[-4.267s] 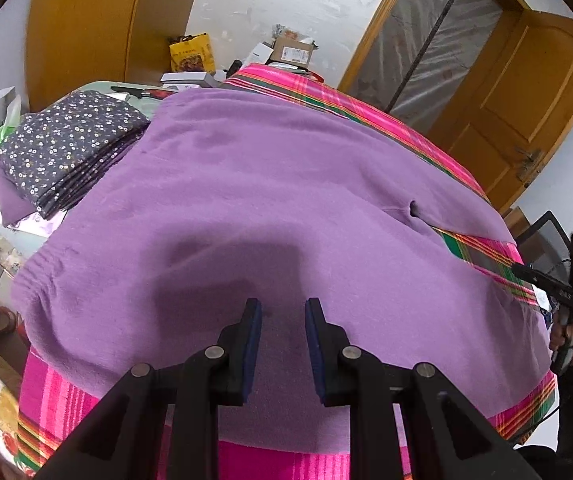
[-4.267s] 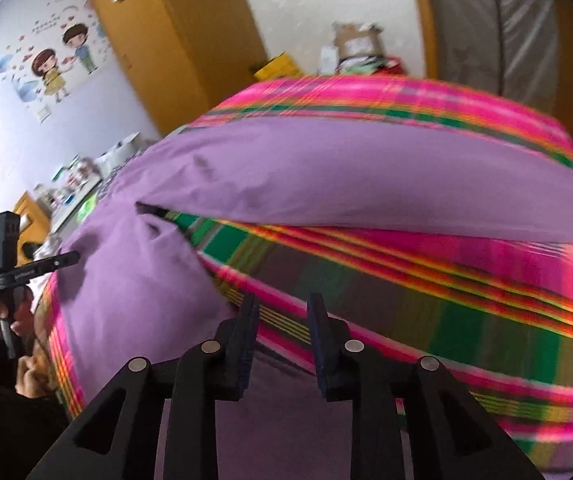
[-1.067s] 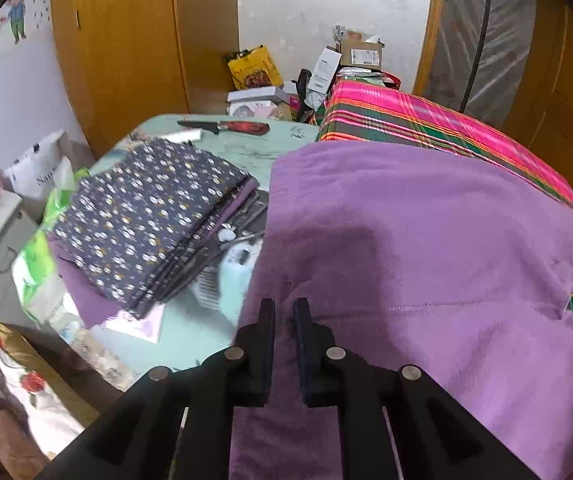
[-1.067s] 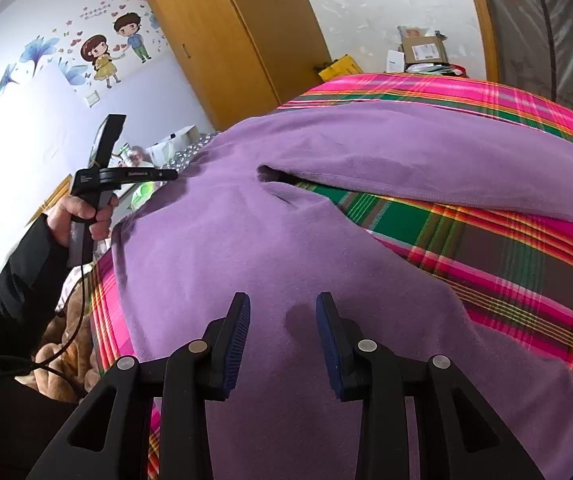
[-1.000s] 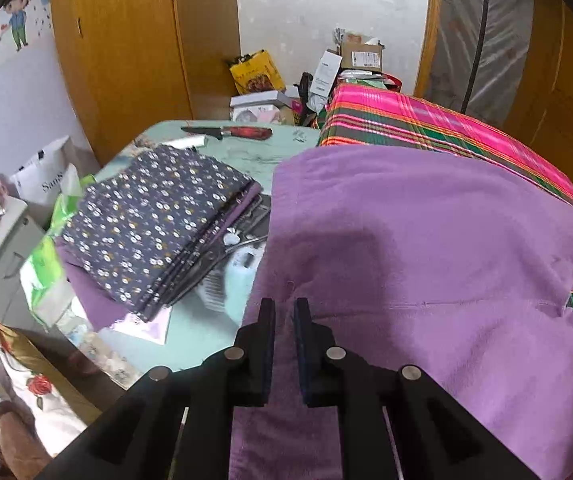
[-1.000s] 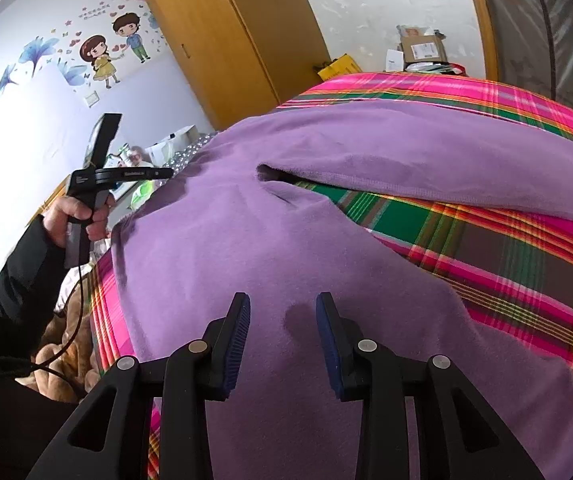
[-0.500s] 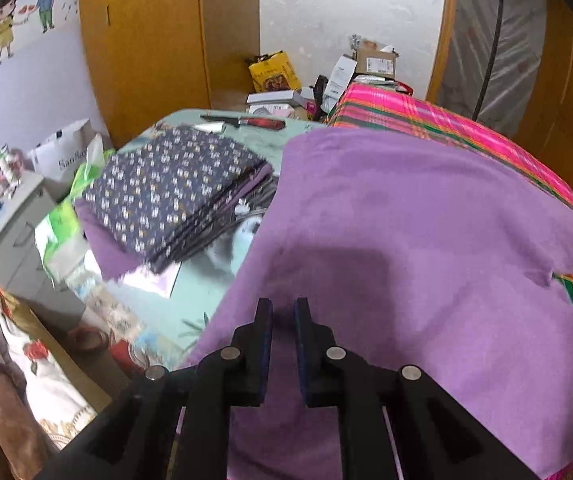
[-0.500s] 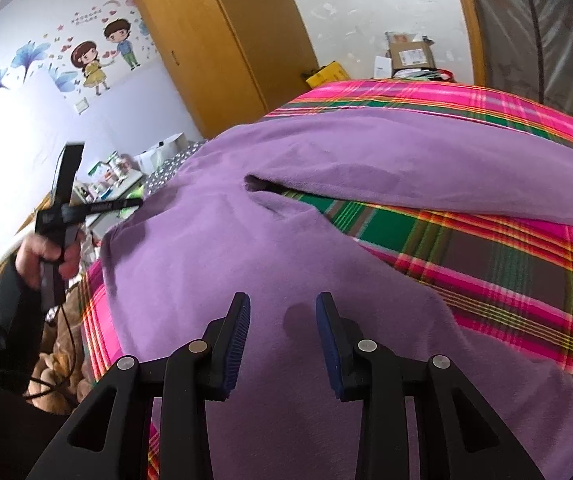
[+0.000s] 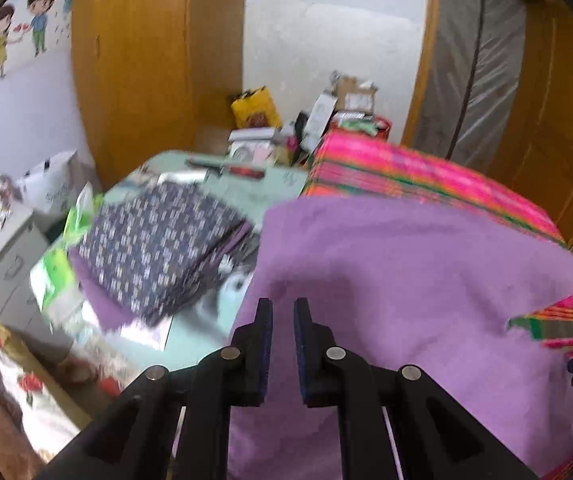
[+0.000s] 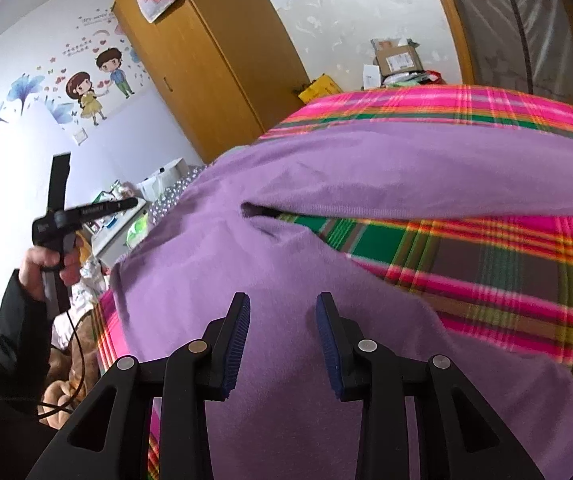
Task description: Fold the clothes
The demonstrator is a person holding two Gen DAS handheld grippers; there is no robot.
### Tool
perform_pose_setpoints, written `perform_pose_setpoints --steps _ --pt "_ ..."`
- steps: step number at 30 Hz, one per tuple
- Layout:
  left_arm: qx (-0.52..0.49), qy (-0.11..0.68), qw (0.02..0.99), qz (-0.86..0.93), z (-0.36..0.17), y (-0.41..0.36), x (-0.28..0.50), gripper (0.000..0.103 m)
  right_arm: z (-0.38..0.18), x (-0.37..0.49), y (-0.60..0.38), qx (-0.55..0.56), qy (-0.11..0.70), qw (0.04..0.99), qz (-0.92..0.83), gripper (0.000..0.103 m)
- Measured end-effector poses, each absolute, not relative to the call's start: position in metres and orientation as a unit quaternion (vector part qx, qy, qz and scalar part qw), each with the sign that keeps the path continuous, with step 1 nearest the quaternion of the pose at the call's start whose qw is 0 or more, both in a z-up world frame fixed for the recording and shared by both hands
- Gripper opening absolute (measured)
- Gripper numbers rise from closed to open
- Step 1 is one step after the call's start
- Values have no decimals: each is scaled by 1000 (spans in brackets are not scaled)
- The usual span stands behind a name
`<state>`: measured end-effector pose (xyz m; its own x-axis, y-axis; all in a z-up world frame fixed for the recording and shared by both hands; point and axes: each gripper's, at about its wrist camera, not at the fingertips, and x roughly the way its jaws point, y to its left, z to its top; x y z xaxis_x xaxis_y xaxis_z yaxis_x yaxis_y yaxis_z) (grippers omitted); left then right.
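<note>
Bedroom: a bed under a plaid bedspread (image 10: 486, 264) is my work surface, with a wooden wardrobe (image 9: 134, 60) behind it and a side table (image 9: 254, 196) against the bed's left edge.
Left tongs: the left gripper (image 9: 282, 308) has only a narrow slit between its pads. I see nothing caught in it, and the right wrist view shows no cloth hanging from it as the hand (image 10: 42, 264) holds it up in the air.
Right tongs: the right gripper (image 10: 282, 304) stands roughly half open, empty, poised over the nearer leg without pinching it.
Trousers: the purple fleece trousers (image 10: 366, 168) lie spread flat on the bedspread, legs splayed apart with plaid showing between them, waist end toward the side table.
Just changed: my left side has risen and drawn back from the waist edge it was close over a second ago, so more floor and table show; the trousers lie as they did.
Meaning for the fold: I judge no fold is made yet. Neither side has cloth, so a grasp comes first, probably on one leg to bring it over the other.
Edges: the waist hem runs along the bed's left edge, near a folded pile of floral cloth (image 9: 158, 240) on the table.
Open room: bare plaid past and between the legs gives space to sweep; the table side is crowded.
</note>
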<state>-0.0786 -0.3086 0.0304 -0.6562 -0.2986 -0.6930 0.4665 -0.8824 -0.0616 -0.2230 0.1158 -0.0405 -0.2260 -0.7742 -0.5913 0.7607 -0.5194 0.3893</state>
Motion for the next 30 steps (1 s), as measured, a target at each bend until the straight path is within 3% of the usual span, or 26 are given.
perform_pose_setpoints --steps 5,17,23,27,30 --pt "359 114 176 -909 36 -311 -119 11 -25 -229 122 368 -27 491 -789 36" --pt "439 150 179 -868 -44 -353 -194 11 -27 -230 125 378 -14 485 -788 36" --pt "408 161 162 -884 -23 -365 -184 11 -29 -239 124 381 -18 482 -789 36" --pt "393 180 176 -884 -13 -388 -189 29 -33 -246 120 385 -27 482 -786 36" --pt "418 223 161 -866 -31 -407 -202 31 -34 -249 117 385 -31 488 -783 36"
